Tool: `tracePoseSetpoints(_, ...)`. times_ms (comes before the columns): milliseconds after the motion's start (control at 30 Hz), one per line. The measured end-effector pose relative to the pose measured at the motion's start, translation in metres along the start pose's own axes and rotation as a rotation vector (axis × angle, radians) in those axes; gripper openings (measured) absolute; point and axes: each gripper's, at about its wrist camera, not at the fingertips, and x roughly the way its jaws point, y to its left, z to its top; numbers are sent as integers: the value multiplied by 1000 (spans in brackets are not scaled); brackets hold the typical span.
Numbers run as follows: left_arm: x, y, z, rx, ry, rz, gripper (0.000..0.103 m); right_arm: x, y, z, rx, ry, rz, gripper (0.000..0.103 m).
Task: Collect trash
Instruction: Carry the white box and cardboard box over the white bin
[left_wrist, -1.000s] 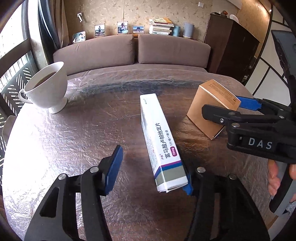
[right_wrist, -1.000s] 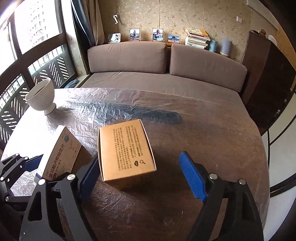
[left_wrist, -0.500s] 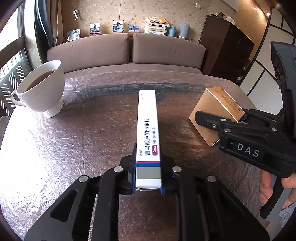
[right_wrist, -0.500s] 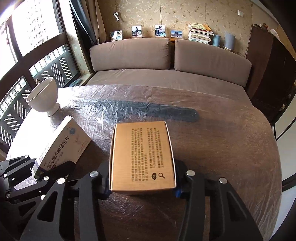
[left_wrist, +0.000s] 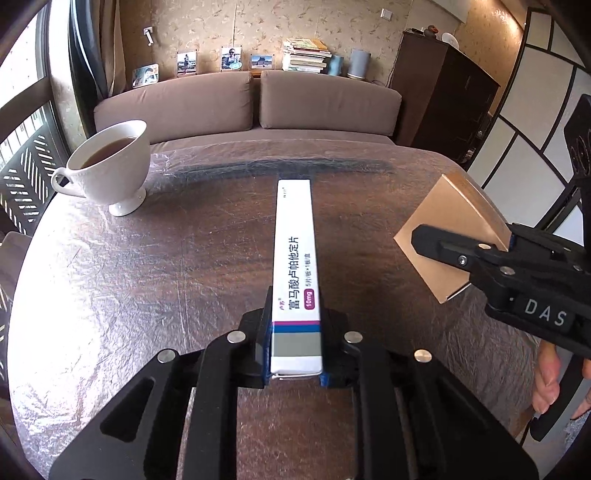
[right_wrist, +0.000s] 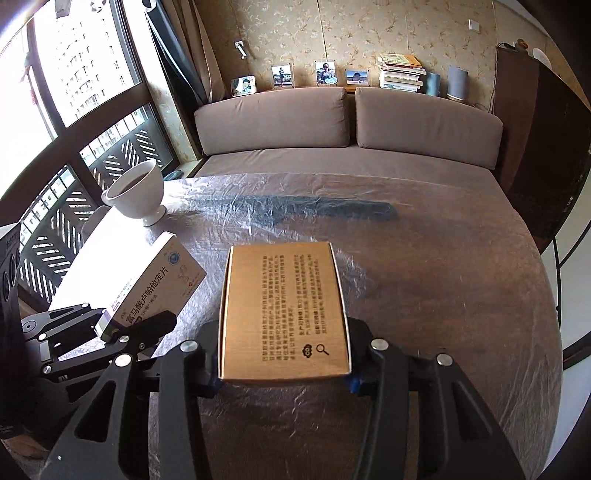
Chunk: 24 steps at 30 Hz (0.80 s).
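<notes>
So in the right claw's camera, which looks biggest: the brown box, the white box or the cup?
1. Brown box: it fills the most of the picture, but it sits right at the camera.
2. White box.
3. Cup: smallest here, but farthest away, so its real size against the boxes is unsure.

Both claws closed: the left claw (left_wrist: 295, 354) squeezed the long white box (left_wrist: 294, 266), the right claw (right_wrist: 282, 373) squeezed the brown box (right_wrist: 282, 310), and both boxes came up off the tabletop (right_wrist: 443, 280).
</notes>
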Motion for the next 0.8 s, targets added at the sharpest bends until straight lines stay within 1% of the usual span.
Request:
tracePoseSetpoints(100, -11, 0, -10, -18, 1, -2, 20, -12, 4, -16, 16, 6, 18, 46)
tracePoseSetpoints(267, -32, -3, -29, -23, -5, 3, 20, -35, 9, -41, 21, 6, 25, 46)
tracePoseSetpoints(400, -49, -7, -44, -28, -9, 8, 20, -54, 11, -62, 44, 3, 49, 46)
tracePoseSetpoints(633, -76, -12, -69, -40, -12, 9, 20, -82, 15, -91, 39, 5, 67, 46)
tracePoseSetpoints(800, -95, -18, -93, -42, -7, 4, 20, -102, 24, -114, 17, 15, 93, 46)
